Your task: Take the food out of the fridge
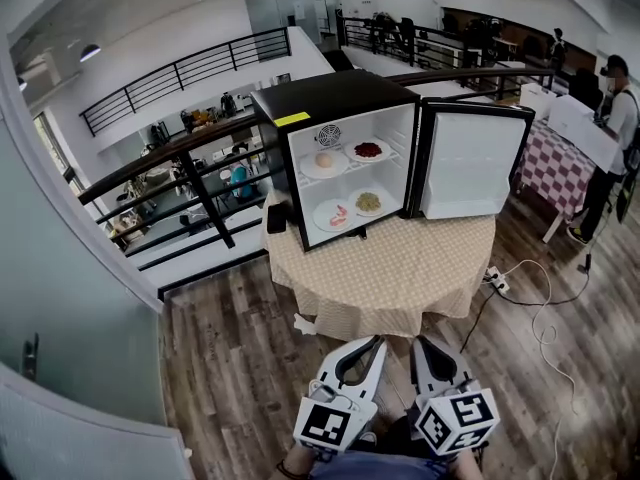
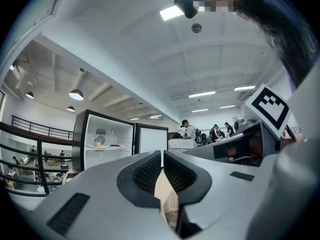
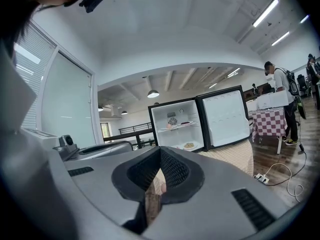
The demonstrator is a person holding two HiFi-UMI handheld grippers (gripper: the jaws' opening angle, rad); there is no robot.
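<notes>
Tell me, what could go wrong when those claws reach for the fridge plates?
The left claw and right claw are both shut; unless opened they would shove a plate, not grip it. On the upper shelf the bun plate and the red-food plate sit side by side, so lifting one may knock the other. The power strip on the floor could trip the person.

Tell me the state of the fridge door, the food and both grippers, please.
Fridge door: open.
Pale food plate: on upper shelf.
Red food plate: on upper shelf.
Pink food plate: on fridge floor.
Yellow food plate: on fridge floor.
Left gripper: shut, empty.
Right gripper: shut, empty.
</notes>
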